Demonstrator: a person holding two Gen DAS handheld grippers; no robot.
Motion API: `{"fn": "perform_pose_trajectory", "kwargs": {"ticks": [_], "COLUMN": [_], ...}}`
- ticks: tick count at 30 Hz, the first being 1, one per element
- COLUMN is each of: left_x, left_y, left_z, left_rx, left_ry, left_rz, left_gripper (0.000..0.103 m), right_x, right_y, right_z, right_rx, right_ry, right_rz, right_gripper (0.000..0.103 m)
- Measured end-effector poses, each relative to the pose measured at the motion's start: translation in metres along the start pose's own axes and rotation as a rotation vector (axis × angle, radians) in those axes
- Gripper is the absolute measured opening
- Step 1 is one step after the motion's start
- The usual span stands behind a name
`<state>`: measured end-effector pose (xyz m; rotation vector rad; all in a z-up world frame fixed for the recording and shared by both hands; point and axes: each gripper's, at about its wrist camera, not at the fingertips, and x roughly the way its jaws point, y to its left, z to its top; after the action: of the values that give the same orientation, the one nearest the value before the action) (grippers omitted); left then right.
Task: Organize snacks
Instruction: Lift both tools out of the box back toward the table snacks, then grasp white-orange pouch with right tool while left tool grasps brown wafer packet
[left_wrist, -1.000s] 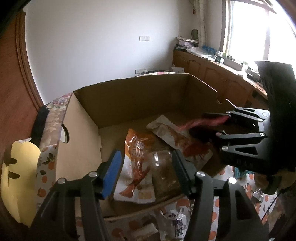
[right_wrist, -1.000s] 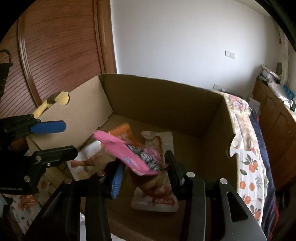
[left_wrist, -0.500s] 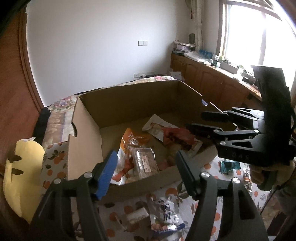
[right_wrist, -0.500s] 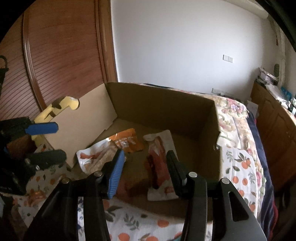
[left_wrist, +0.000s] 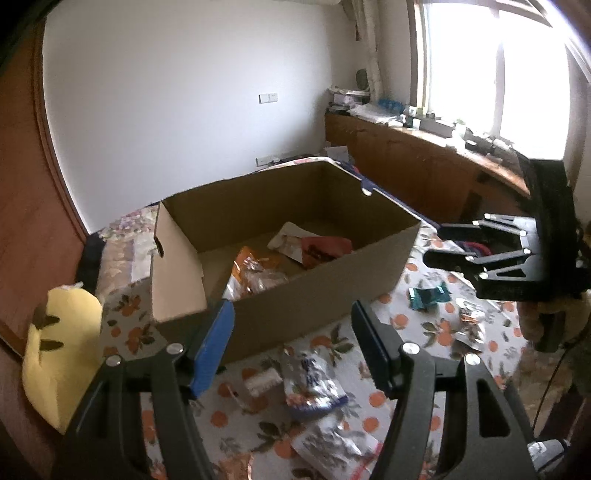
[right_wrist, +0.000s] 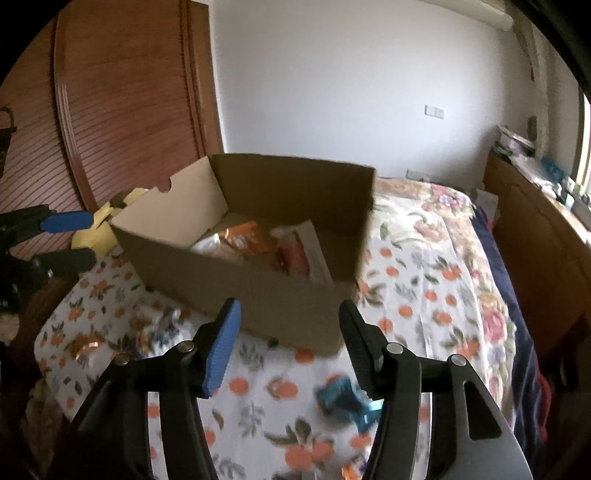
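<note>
Left wrist view: the left gripper (left_wrist: 291, 343) stands wide with nothing between its pads, above a bed (left_wrist: 424, 325) spread with an orange-fruit print sheet. Just below and ahead of it lie loose snack packets (left_wrist: 312, 384), one silver with blue lettering, its long axis running away from the gripper. Beyond them sits the open cardboard box (left_wrist: 314, 295), its long side lying across the view, holding an orange packet (left_wrist: 255, 264) and a red packet (left_wrist: 325, 249) leaning on a white one. To the right, the right gripper (left_wrist: 439, 245) points leftward beside the box corner, a teal wrapper (left_wrist: 428, 295) on the sheet beneath it. Farther off are a white wall and wooden cabinets under a bright window.

Right wrist view alone shows a ribbed wooden door (right_wrist: 122, 107) behind the box (right_wrist: 258, 295) and the floral blanket (right_wrist: 443, 221) at its right. Here the right gripper (right_wrist: 290, 341) is opening, empty, the teal wrapper (right_wrist: 347, 402) just under its right finger.
</note>
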<state>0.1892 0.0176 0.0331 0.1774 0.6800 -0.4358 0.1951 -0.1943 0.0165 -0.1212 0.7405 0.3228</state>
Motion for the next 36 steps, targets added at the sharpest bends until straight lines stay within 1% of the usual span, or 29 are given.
{"fn": "perform_pose_trajectory", "kwargs": {"ticks": [1, 5, 7, 9, 11, 15, 17, 20, 27, 32, 36], "left_x": [-0.003, -0.009, -0.010, -0.011, -0.010, -0.007, -0.006, -0.005, 0.006, 0.015, 0.019], "left_y": [0.000, 0.001, 0.002, 0.003, 0.005, 0.006, 0.010, 0.016, 0.029, 0.036, 0.037], "left_z": [-0.005, -0.026, -0.036, -0.050, -0.066, -0.094, -0.106, -0.117, -0.143, -0.155, -0.157], "left_rx": [-0.008, -0.023, -0.042, -0.068, -0.091, -0.098, -0.117, -0.130, -0.173, -0.203, -0.210], "left_ry": [-0.002, 0.010, 0.022, 0.030, 0.046, 0.064, 0.075, 0.081, 0.124, 0.151, 0.169], "left_rz": [-0.012, -0.018, -0.023, -0.039, -0.038, 0.015, 0.024, 0.069, 0.126, 0.149, 0.165], "left_gripper": [0.067, 0.067, 0.066, 0.066, 0.066, 0.066, 0.066, 0.066, 0.066, 0.066, 0.066], "right_x": [-0.005, -0.019, -0.025, -0.030, -0.033, -0.038, -0.039, -0.040, -0.042, -0.042, -0.043], "right_y": [-0.002, -0.004, -0.004, -0.006, -0.007, -0.012, -0.014, -0.018, -0.025, -0.033, -0.037], "right_z": [-0.007, -0.036, -0.049, -0.065, -0.079, -0.101, -0.110, -0.122, -0.144, -0.158, -0.165], "right_rx": [0.007, 0.014, 0.015, 0.030, 0.048, 0.092, 0.101, 0.127, 0.177, 0.234, 0.277], "right_ry": [0.001, 0.009, 0.009, 0.009, 0.010, 0.006, 0.002, 0.000, 0.001, 0.003, -0.002], "right_rz": [-0.003, -0.028, -0.046, -0.048, -0.056, -0.050, -0.055, -0.051, -0.056, -0.058, -0.053], "right_gripper": [0.059, 0.063, 0.069, 0.072, 0.073, 0.076, 0.076, 0.077, 0.079, 0.079, 0.079]}}
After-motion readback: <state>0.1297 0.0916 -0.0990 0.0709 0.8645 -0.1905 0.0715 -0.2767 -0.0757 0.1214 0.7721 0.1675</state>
